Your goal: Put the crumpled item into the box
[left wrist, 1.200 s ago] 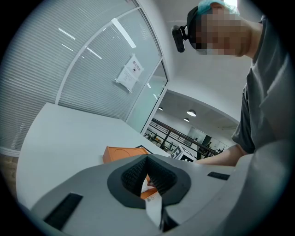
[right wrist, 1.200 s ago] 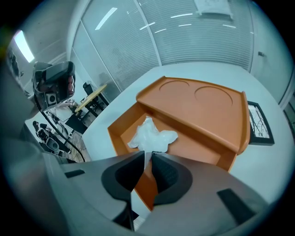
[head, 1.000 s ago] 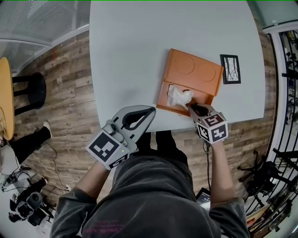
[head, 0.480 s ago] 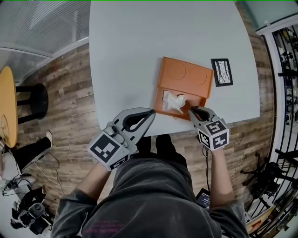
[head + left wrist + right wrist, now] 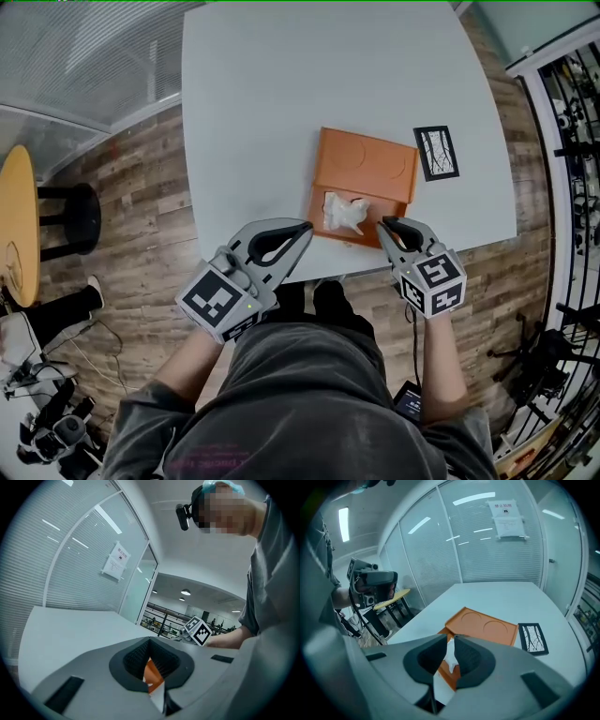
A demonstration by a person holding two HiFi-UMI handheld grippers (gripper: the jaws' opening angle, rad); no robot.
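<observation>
An orange box (image 5: pixel 367 161) lies near the front edge of the white table (image 5: pixel 272 103), its lid folded back flat. A white crumpled item (image 5: pixel 342 212) lies in the box's open near compartment. My right gripper (image 5: pixel 384 223) hovers just right of that compartment, apart from the item, jaws narrowly open and empty. In the right gripper view the gripper (image 5: pixel 450 639) looks down on the crumpled item (image 5: pixel 451 660) and the box (image 5: pixel 483 626). My left gripper (image 5: pixel 307 226) is shut and empty at the table edge, left of the box. The left gripper (image 5: pixel 150 641) shows a sliver of box (image 5: pixel 153 675) between its jaws.
A black card with a white branch pattern (image 5: pixel 437 153) lies on the table right of the box. Off the table to the left stand a yellow round table (image 5: pixel 17 225) and a black stool (image 5: pixel 73 208). Wooden floor surrounds the table; glass walls behind.
My right gripper has drawn back from the crumpled item toward the table edge, leaving it in the box. The left gripper has barely moved.
</observation>
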